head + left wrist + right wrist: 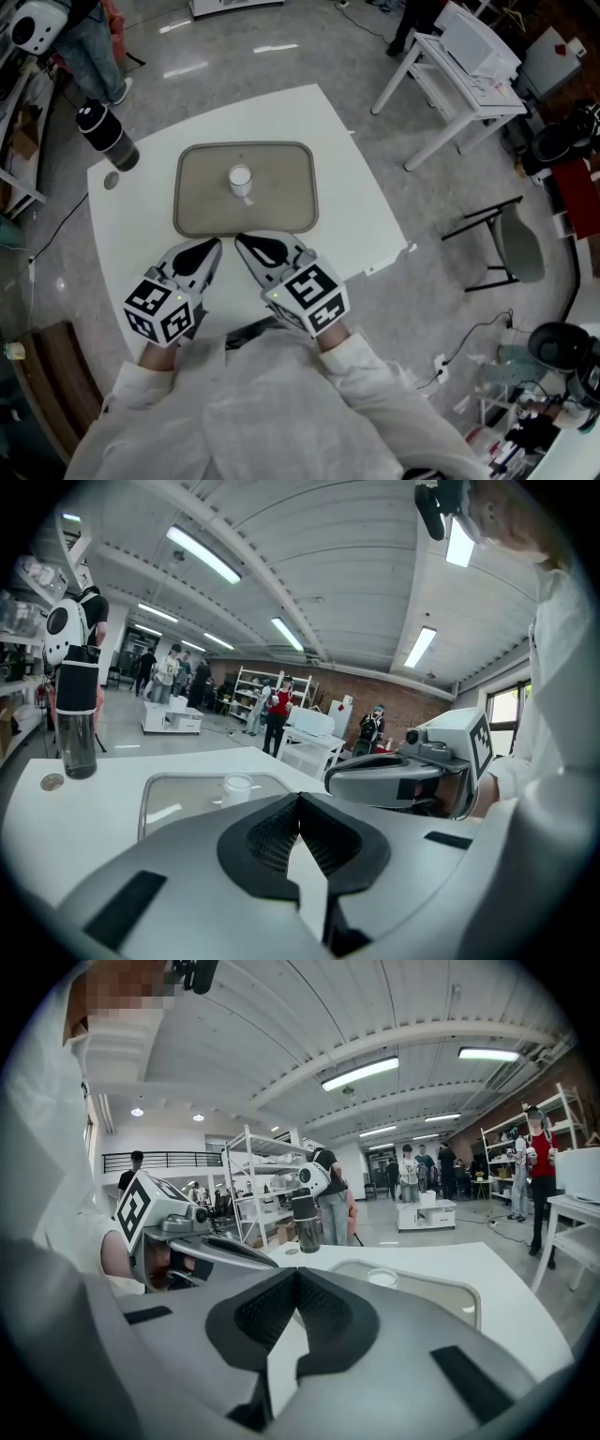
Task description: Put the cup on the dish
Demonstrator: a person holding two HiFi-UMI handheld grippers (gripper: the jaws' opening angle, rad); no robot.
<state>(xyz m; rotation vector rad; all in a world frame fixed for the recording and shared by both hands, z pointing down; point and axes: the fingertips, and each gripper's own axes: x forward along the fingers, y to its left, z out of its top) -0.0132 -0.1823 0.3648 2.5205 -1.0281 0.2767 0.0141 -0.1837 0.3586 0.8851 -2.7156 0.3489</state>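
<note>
**Cup on dish, both grippers shut & empty**

The cup point(241, 180), small & white, stands upright near the middle of the dish point(197, 214), a shallow grey rectangular tray w/ rounded corners. Nothing else is on it. By the look of it the task is done, or as good as.

L gripper point(213, 247) & R gripper point(243, 243) sit side by side at the near rim of the dish, close to the person's body. Their tips point toward the cup but are apart from it. Each gripper view shows its jaws closed tip to tip w/ nothing between them.

Outward: the white table point(356, 206), then a dark bottle point(106, 136) at its far-left corner, close to the edge, w/ a small round disc point(112, 180) just beside it.

Risks, my read:
- The cup looks light & narrow-based, so a nudge from a closed jaw tip would prob tip it or skid it off centre. Going back in w/ jaws shut is the main way to undo the result.
- The dish seems to lie loose on a smooth top. A gripper catching its near rim could shove it & topple the cup.
- The bottle is well off to the side, so only a wide L sweep would threaten it.
</note>
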